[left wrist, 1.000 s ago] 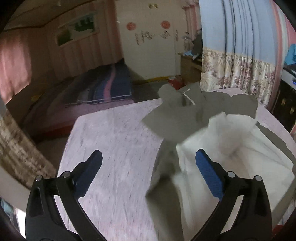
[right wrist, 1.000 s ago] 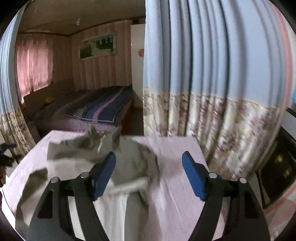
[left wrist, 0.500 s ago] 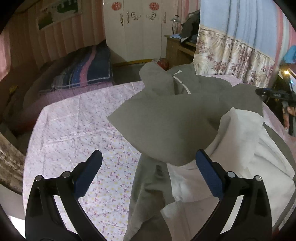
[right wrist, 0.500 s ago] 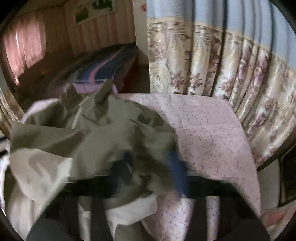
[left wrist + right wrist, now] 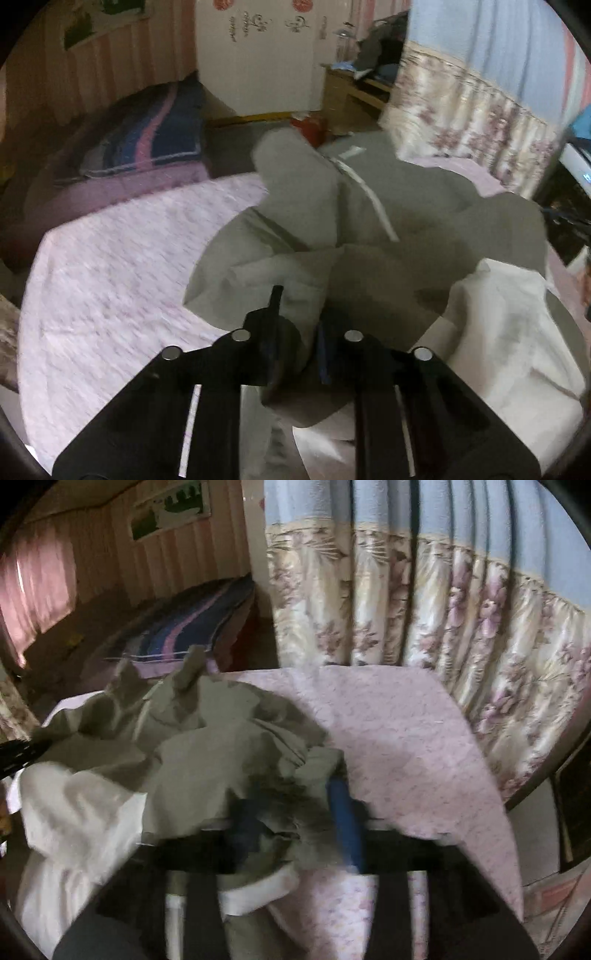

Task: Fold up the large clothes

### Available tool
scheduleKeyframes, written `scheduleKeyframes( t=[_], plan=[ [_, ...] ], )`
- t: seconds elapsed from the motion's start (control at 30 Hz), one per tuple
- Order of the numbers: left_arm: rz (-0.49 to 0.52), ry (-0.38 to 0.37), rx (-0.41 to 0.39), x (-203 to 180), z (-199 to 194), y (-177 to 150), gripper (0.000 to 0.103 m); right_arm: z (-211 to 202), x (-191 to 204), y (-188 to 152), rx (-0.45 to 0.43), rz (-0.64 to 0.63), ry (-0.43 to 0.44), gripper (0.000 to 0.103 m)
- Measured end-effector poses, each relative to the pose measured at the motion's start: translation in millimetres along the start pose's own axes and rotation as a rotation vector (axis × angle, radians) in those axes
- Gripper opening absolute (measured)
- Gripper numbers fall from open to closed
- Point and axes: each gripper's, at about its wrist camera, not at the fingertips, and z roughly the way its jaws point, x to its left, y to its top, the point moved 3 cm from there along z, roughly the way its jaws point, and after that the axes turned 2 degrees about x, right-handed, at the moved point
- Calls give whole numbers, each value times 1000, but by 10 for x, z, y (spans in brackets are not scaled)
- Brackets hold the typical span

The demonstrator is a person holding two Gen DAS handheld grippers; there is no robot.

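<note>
Both grippers, spread wide a second ago, are now pinching the crumpled olive-grey, white-lined garment (image 5: 388, 236) at frame centre: left gripper (image 5: 295, 343) clenched on fabric, right gripper (image 5: 295, 819) likewise. Garment is lying on the pink floral tablecloth (image 5: 110, 288). Step: gripping; next, probably lifting and spreading flat.

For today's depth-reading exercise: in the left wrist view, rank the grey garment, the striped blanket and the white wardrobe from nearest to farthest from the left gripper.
1. Grey garment: pinched in the left gripper, on the table.
2. Striped blanket: on the bed beyond the table, left.
3. White wardrobe: against the far wall.
</note>
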Motion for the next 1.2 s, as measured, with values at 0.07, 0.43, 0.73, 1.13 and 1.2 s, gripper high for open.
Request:
scheduleKeyframes(
  t=[0.07,0.43,0.73,1.13,1.2],
  plan=[
    [48,91,0,100,-48,59,12,-7,154,20,1,-16,66,58],
    [94,291,55,991,46,133,59,296,1065,54,66,-289,5,58],
    [57,200,-128,570,-815,-245,98,388,877,83,112,-107,151,73],
    [101,139,22,-357,-359,-967,91,464,1076,-40,54,-170,130,57],
    [88,170,45,-305,-194,-936,68,462,1115,-59,46,-193,108,37]
  ],
)
